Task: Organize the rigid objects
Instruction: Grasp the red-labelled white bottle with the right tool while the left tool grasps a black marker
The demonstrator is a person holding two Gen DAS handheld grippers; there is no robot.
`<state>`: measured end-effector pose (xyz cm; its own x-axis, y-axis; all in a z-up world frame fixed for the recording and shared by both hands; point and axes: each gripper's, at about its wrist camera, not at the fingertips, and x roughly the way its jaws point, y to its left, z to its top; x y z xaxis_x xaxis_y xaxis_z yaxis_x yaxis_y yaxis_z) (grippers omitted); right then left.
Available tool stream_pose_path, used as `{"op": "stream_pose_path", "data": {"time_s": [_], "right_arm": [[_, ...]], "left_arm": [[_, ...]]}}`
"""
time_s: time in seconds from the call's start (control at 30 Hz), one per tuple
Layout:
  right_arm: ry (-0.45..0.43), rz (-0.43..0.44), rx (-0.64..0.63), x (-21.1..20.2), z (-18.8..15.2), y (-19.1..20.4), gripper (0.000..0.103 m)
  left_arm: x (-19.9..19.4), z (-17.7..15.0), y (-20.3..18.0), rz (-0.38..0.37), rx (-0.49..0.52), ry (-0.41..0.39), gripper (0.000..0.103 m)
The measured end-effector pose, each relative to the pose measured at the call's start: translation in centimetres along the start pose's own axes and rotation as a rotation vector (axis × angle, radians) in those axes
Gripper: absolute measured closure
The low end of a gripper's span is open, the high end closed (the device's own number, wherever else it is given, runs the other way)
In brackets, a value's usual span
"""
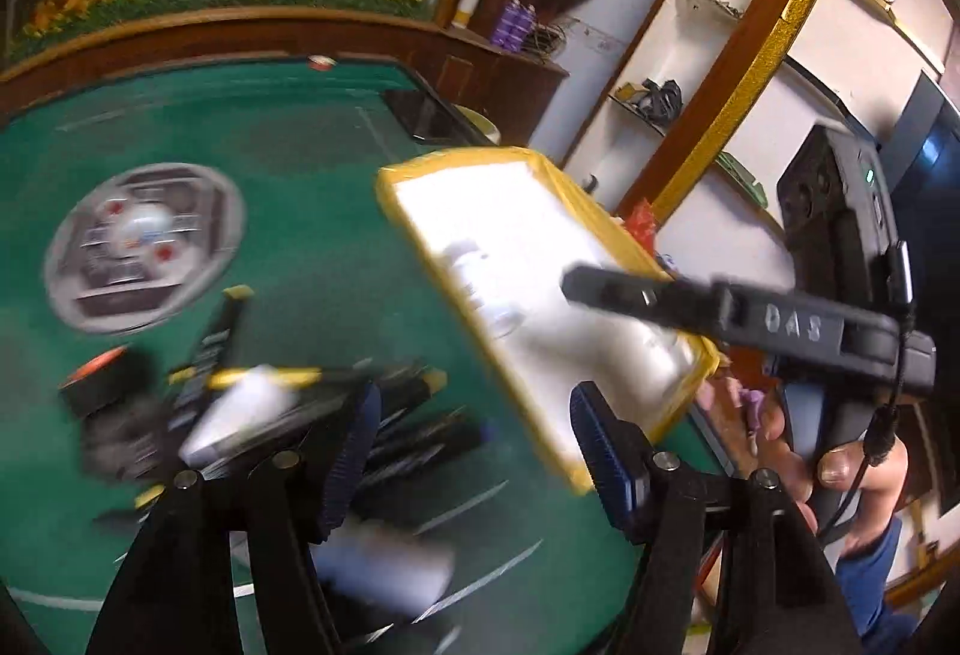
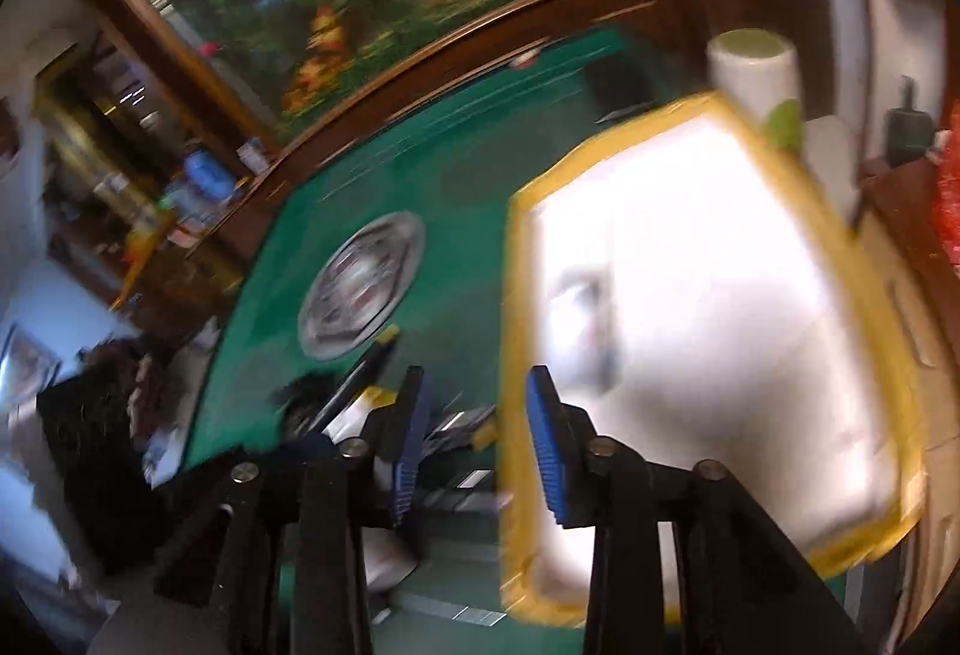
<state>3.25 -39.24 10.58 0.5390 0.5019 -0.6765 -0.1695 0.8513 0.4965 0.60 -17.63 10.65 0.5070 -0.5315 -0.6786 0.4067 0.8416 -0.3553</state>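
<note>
Both tools hang empty over a green table (image 1: 312, 211): left tool (image 1: 474, 451) jaws apart, right tool (image 2: 477, 451) narrowly apart, a yellow-edged tray (image 2: 516, 295) just right of each.

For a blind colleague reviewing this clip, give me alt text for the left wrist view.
The left tongs stand open and empty above a green table, with a blurred pile of black and yellow pens just below them. To the right lies a white tray with a yellow rim, and the right tongs, held in a hand, reach over it.
</note>
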Motion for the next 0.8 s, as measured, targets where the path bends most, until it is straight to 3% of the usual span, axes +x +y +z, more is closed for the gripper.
{"op": "stream_pose_path", "data": {"time_s": [0.17, 0.3, 0.5, 0.8], "right_arm": [[0.127, 0.087, -0.086, 3.2, -4.9, 3.7, 0.07], [0.216, 0.092, -0.159, 6.1, -7.4, 5.7, 0.07], [0.242, 0.038, -0.238, 7.7, -7.8, 6.9, 0.07], [0.278, 0.031, -0.333, 9.6, -9.8, 8.8, 0.067]], "left_arm": [[-4.6, -3.6, 5.0, 0.058, -0.071, -0.025, 0.031], [-5.3, -6.0, 8.4, 0.082, -0.16, 0.002, 0.031], [-4.3, -8.4, 10.4, 0.079, -0.231, 0.048, 0.031], [-3.2, -8.8, 10.9, 0.067, -0.25, 0.071, 0.031]]}}
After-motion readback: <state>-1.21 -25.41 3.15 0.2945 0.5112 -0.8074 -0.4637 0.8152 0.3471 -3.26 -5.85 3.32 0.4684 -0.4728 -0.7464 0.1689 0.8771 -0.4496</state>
